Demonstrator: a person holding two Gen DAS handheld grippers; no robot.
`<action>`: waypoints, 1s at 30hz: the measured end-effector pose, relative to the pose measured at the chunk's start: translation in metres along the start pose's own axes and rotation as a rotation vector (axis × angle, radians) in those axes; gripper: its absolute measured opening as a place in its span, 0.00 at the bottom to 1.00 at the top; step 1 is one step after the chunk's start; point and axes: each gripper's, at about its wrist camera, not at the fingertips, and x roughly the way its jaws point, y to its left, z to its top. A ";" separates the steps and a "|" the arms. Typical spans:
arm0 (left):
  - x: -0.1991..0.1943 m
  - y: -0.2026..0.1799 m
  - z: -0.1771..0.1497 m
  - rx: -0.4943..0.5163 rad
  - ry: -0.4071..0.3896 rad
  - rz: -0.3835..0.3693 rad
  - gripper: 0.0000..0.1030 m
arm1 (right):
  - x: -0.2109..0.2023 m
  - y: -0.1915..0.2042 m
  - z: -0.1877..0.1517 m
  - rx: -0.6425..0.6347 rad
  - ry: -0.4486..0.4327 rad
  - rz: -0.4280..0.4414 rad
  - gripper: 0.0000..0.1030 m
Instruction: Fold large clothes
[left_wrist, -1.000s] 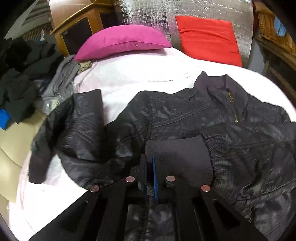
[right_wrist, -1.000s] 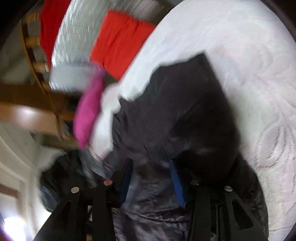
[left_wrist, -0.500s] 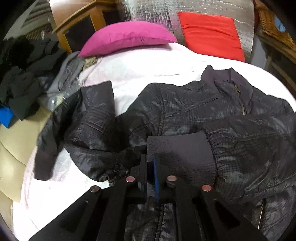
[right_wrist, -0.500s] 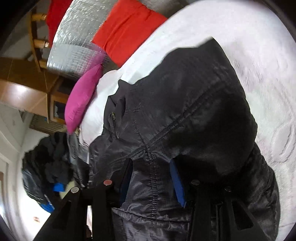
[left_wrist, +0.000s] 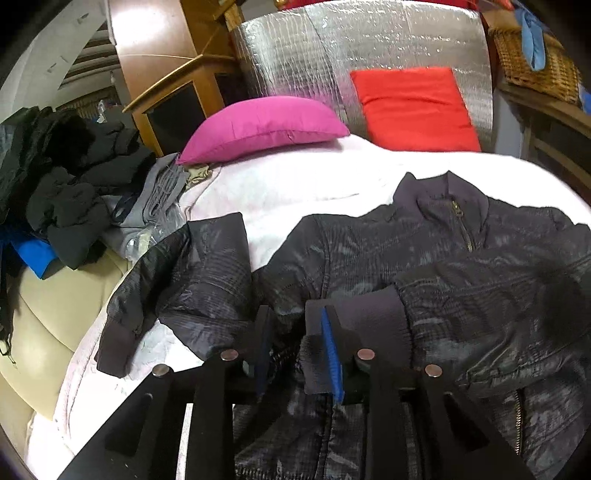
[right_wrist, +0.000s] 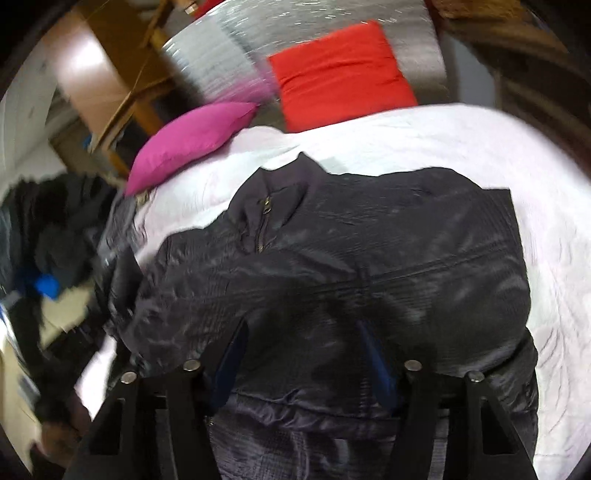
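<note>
Two claws (opening) above jacket (left_wrist: 424, 258)

even indoor light; fisheye bending and dark corners in both views; right wrist view motion-blurred leftward.
</note>
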 end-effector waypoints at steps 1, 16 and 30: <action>-0.001 0.001 0.001 -0.006 -0.003 0.000 0.30 | 0.002 0.003 -0.002 -0.015 0.006 -0.008 0.59; 0.002 0.028 -0.003 -0.057 -0.006 -0.004 0.53 | 0.020 0.009 -0.015 -0.063 0.050 -0.040 0.54; 0.003 0.037 -0.012 -0.055 0.000 0.015 0.58 | 0.019 0.040 -0.020 -0.204 0.012 -0.218 0.55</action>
